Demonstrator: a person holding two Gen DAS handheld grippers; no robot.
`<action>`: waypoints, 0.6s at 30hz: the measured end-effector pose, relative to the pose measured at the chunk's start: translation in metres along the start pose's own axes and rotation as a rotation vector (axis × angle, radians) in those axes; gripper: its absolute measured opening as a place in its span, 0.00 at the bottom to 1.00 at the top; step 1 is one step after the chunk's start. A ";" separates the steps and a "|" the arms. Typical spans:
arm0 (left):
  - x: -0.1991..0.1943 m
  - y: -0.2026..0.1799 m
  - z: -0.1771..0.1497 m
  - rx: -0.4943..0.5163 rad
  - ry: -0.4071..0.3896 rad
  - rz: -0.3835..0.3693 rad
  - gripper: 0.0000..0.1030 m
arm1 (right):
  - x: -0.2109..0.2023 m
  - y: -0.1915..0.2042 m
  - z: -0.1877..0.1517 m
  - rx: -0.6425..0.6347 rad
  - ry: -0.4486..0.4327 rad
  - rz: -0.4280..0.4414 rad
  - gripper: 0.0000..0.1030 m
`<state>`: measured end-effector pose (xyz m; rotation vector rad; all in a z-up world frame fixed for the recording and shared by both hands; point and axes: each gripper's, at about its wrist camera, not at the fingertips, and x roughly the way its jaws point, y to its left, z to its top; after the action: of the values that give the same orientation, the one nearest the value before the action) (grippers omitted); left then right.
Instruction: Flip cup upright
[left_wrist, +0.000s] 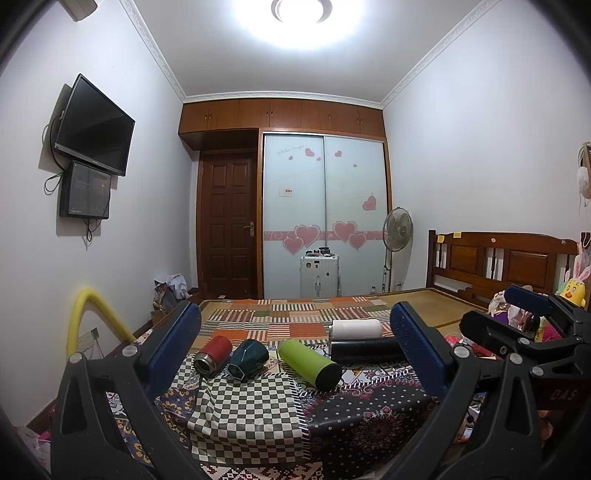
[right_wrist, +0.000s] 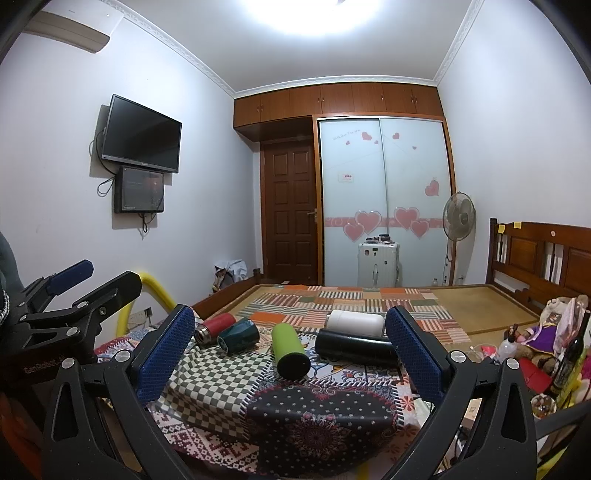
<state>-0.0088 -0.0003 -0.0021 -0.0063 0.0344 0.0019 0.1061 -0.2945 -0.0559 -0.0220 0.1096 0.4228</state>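
Note:
Several cups lie on their sides on a patchwork cloth: a red cup (left_wrist: 213, 355) (right_wrist: 215, 328), a dark teal faceted cup (left_wrist: 247, 359) (right_wrist: 238, 336), a green cup (left_wrist: 308, 363) (right_wrist: 289, 349), a black cup (left_wrist: 364, 351) (right_wrist: 352, 346) and a white cup (left_wrist: 356, 328) (right_wrist: 356, 322) behind it. My left gripper (left_wrist: 295, 354) is open and empty, held back from the cups. My right gripper (right_wrist: 288, 350) is open and empty too, also short of them. The right gripper shows at the right edge of the left wrist view (left_wrist: 517, 321), and the left gripper at the left edge of the right wrist view (right_wrist: 85, 291).
The cups rest on a low cloth-covered surface (left_wrist: 258, 413) at the foot of a bed with a wooden headboard (left_wrist: 495, 262). Plush toys and clutter (right_wrist: 546, 332) lie at the right. A yellow foam tube (left_wrist: 79, 317) stands at the left.

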 end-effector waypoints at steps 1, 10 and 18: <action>0.000 0.000 0.000 0.000 -0.001 0.000 1.00 | 0.000 0.000 0.000 -0.001 -0.001 0.000 1.00; -0.005 -0.003 -0.002 0.005 -0.012 -0.002 1.00 | -0.001 -0.001 0.000 0.001 0.001 0.002 1.00; -0.006 -0.004 -0.002 0.007 -0.014 -0.001 1.00 | 0.001 -0.002 0.000 0.002 0.002 0.000 1.00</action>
<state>-0.0149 -0.0042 -0.0043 0.0006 0.0207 0.0008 0.1073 -0.2959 -0.0561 -0.0209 0.1124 0.4228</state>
